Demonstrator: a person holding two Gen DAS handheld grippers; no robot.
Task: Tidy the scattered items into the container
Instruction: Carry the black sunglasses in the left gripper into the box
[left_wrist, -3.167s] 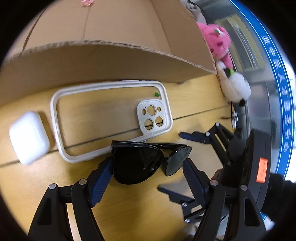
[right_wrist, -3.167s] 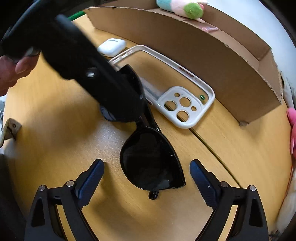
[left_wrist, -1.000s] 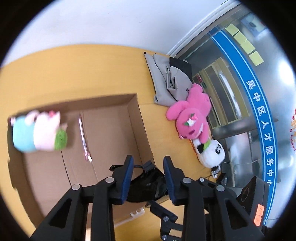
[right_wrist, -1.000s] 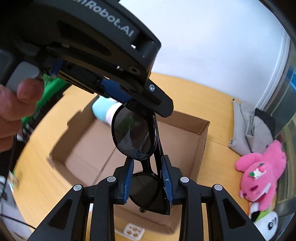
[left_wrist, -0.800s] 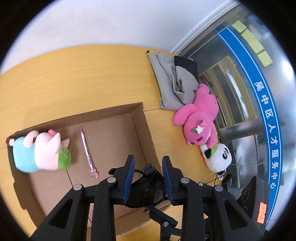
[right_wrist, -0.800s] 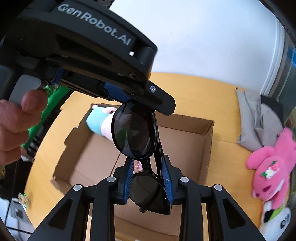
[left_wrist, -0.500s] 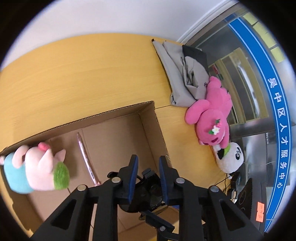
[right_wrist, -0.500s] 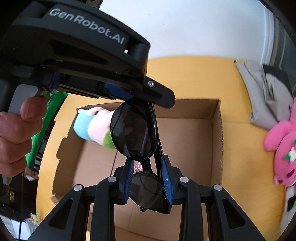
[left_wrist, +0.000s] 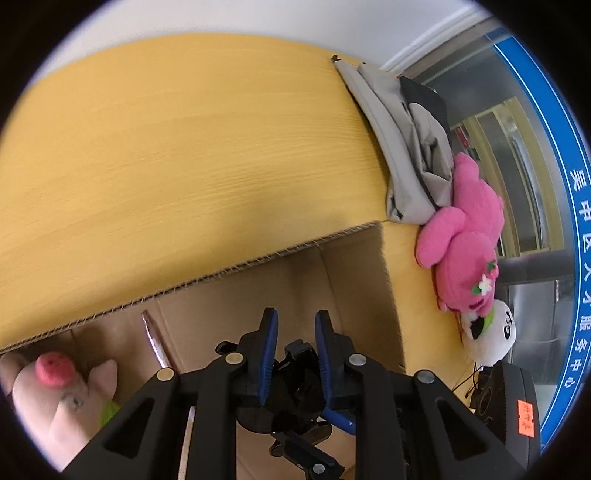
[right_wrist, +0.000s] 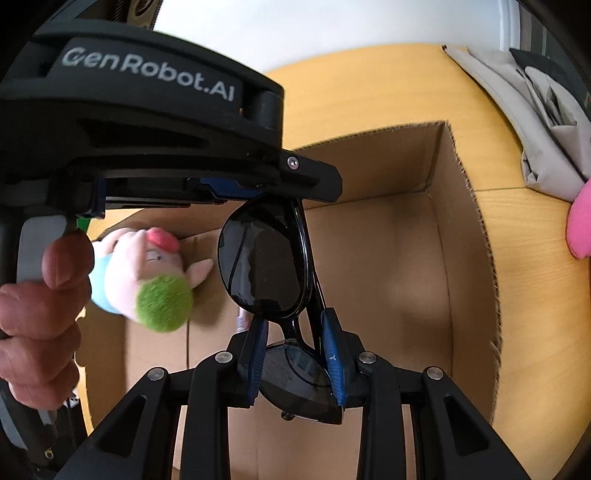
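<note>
Lowered toward cardboard box (right_wrist: 461, 236) since earlier frames: sunglasses (right_wrist: 266, 258), gripped at both ends.
Left gripper (left_wrist: 293, 334) narrowly clamped on upper lens end; right gripper (right_wrist: 293, 332) narrowly clamped on lower lens. Sunglasses suspended above box opening. Inside box: plush pig (right_wrist: 147, 277), pink pen (left_wrist: 153, 339). Beside box: pink plush (left_wrist: 465, 251).

black tongs (right_wrist: 295, 354), blue ribbed pads (right_wrist: 331, 354)
</note>
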